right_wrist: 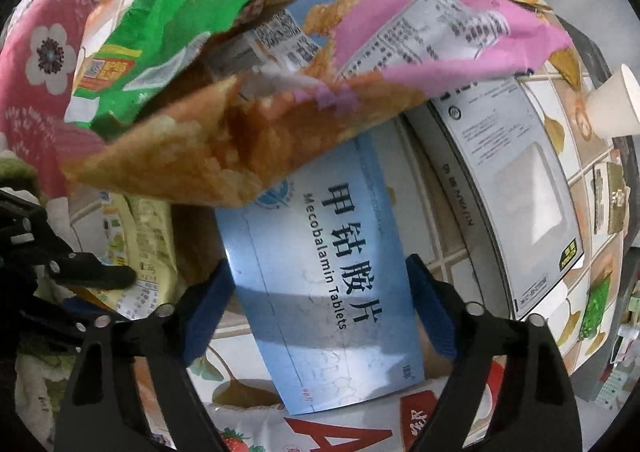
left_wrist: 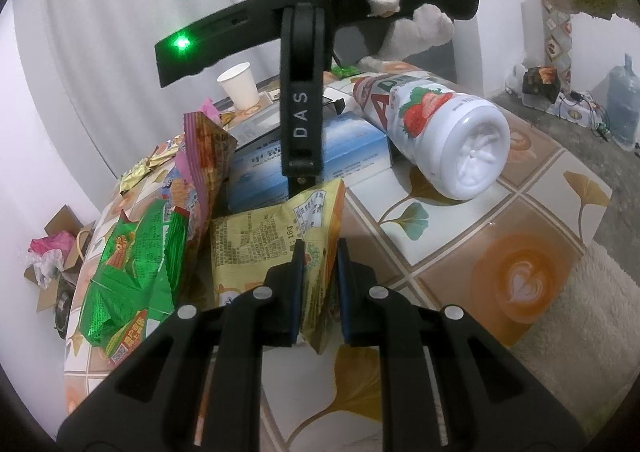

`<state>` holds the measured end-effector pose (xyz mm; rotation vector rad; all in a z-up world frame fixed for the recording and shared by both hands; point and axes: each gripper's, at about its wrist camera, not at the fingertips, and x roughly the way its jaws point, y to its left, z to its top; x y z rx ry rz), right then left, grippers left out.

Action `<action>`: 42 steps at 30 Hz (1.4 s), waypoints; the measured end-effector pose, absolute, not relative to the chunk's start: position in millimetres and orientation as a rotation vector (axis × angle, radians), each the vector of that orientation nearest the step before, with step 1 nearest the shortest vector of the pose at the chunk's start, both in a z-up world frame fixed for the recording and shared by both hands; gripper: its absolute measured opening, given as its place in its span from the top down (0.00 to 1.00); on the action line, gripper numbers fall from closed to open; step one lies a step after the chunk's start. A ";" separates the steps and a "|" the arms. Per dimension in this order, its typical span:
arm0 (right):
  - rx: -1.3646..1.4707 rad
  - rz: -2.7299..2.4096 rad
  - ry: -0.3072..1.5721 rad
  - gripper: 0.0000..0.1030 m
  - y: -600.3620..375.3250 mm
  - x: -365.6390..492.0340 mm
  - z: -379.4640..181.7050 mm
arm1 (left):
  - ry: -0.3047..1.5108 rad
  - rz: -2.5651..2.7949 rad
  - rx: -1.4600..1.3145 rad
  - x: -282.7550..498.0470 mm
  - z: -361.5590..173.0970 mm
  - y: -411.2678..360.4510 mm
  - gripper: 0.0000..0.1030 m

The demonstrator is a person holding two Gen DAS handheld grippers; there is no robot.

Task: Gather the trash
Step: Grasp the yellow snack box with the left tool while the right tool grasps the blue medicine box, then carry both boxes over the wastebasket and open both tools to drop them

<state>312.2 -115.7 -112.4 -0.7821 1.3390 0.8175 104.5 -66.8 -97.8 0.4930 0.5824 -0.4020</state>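
Closest in, the left gripper (left_wrist: 318,284) pinches the yellow snack wrapper (left_wrist: 276,248) between its 2 pads, lifting it clear for disposal. Beyond it, the right gripper (right_wrist: 320,308) hangs spread wide astride the blue tablet box (right_wrist: 324,284), seemingly lined up to take it. Farther back on the tiled table (left_wrist: 500,228) lie the green wrapper (left_wrist: 132,268), strawberry bottle (left_wrist: 436,132) and paper cup (left_wrist: 239,86).
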 end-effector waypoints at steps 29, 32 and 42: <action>-0.949 0.748 1.282 0.27 -119.9 257.3 -54.1 | 0.532 -0.387 0.479 93.8 -79.9 -70.2 0.87; -0.961 0.733 1.274 0.27 -125.3 253.6 -45.9 | 0.520 -0.387 0.486 88.2 -75.9 -72.1 0.87; -0.966 0.707 1.241 0.27 -141.7 235.0 -25.0 | 0.458 -0.376 0.520 68.9 -56.4 -81.4 0.87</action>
